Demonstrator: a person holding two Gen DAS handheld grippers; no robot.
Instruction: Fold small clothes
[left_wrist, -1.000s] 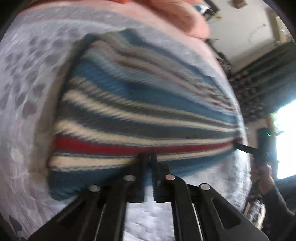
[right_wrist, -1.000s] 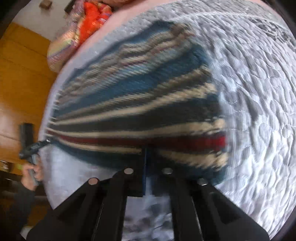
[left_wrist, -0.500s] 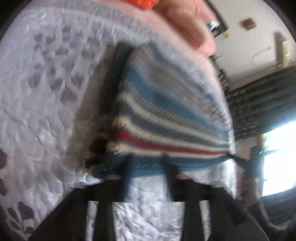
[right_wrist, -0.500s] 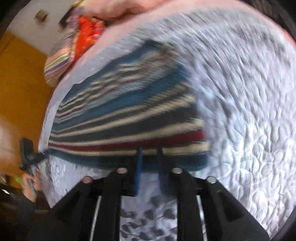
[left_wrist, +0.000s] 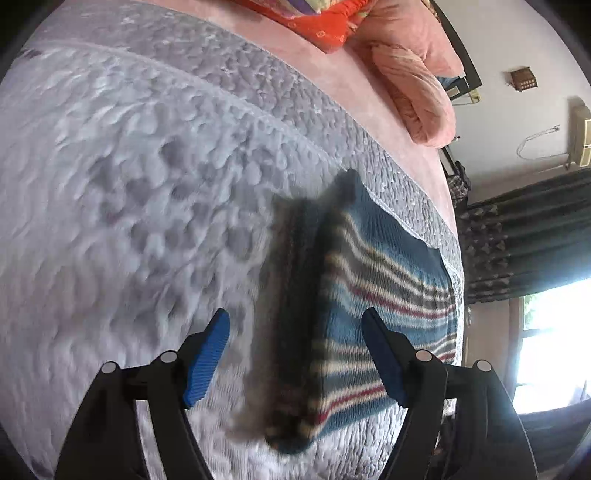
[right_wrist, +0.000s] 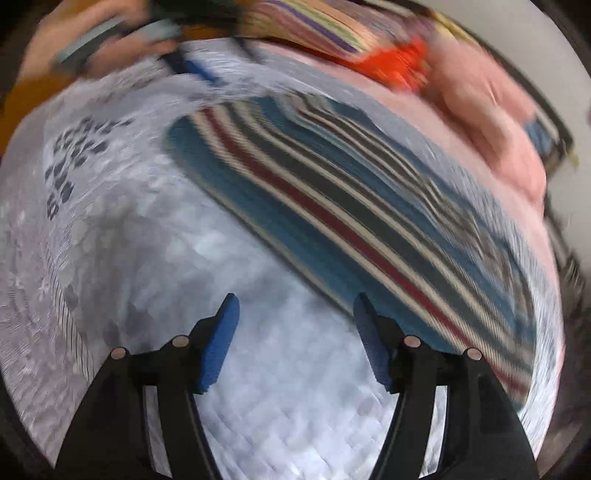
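A striped knit garment (left_wrist: 373, 302) in blue, cream, grey and red lies folded on the grey quilted bedspread (left_wrist: 140, 206). In the left wrist view its thick folded edge points toward me, between and just beyond the fingers. My left gripper (left_wrist: 295, 325) is open, nothing held. In the right wrist view the same garment (right_wrist: 362, 206) runs diagonally from upper left to lower right. My right gripper (right_wrist: 295, 310) is open over bare quilt (right_wrist: 155, 280), with its right finger near the garment's blue hem. The other gripper (right_wrist: 192, 70) shows blurred at the top left.
Pink bedding (left_wrist: 417, 92) and an orange patterned cloth (left_wrist: 314, 22) lie at the far side of the bed. Dark curtains (left_wrist: 524, 229) and a bright window (left_wrist: 554, 332) stand to the right. Wide quilt stretches left of the garment.
Both grippers went from shut on the garment's blue hem to open, letting it drop on the quilt. Both have pulled back and swung aside.
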